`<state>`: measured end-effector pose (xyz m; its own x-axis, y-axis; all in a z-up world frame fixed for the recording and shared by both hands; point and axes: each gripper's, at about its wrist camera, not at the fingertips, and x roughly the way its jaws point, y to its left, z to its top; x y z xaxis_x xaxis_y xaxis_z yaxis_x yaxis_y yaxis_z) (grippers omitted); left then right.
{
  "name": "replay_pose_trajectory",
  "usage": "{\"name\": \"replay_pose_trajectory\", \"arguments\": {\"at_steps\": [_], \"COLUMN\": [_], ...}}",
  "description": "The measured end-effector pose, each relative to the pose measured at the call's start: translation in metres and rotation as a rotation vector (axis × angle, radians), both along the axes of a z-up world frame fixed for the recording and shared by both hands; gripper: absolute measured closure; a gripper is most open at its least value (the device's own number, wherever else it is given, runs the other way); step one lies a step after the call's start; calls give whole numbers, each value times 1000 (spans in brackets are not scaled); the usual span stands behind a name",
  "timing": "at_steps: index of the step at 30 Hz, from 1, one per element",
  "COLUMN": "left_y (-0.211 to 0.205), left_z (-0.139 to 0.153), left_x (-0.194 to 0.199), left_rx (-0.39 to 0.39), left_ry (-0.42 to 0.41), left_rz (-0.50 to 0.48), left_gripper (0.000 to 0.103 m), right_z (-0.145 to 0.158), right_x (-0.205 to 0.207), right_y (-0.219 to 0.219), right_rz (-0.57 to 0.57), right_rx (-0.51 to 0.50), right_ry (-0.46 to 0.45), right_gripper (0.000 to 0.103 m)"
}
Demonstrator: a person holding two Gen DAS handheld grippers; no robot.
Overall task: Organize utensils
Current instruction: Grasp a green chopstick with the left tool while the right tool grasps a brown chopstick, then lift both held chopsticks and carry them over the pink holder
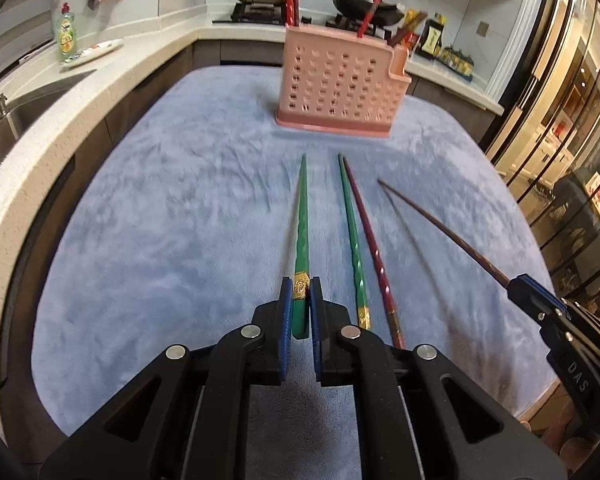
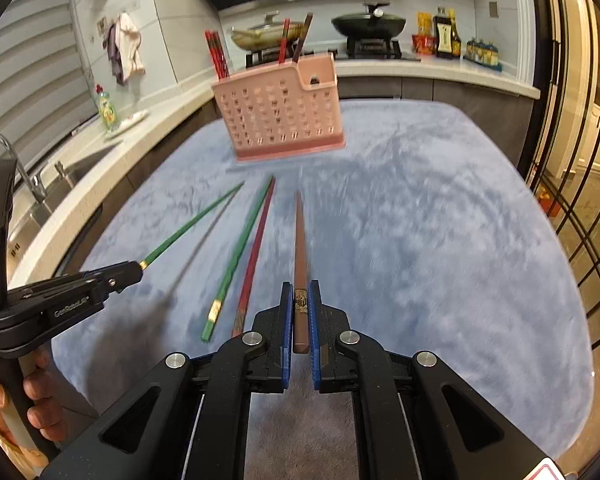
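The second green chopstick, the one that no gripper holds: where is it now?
In the left wrist view the loose green chopstick lies on the blue cloth, against the dark red chopstick on its right, in front of the pink holder.

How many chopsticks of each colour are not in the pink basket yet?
Green: 2 (held green chopstick in the left claw; loose green chopstick on the blue cloth)
Dark red: 1 (dark red chopstick lying on the cloth)
Brown: 1 (brown chopstick in the right claw)
Total: 4
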<state>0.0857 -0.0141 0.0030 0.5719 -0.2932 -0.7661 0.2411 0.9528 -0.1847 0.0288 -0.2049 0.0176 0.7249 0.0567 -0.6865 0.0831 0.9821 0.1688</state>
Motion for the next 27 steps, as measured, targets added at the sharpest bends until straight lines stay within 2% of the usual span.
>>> {"name": "replay_pose_trajectory", "arguments": {"at_steps": [10,20,27], "left_y": [26,32,28], "left_z": [62,98,113], "left_x": [6,22,36], "left_rx": [-67,-84,-106], "left_ry": [-105,-171,-187], "left_rz": [48,63,61], "left_gripper": [96,96,96], "right_z": [68,98,103], "right_x": [6,25,37], "right_y": [-29,-37,-35], "right_rz": [-55,-63,-52], "right_rx": [28,75,89], "right_ry": [-162,-236,-238], "right_gripper": [96,96,96]}}
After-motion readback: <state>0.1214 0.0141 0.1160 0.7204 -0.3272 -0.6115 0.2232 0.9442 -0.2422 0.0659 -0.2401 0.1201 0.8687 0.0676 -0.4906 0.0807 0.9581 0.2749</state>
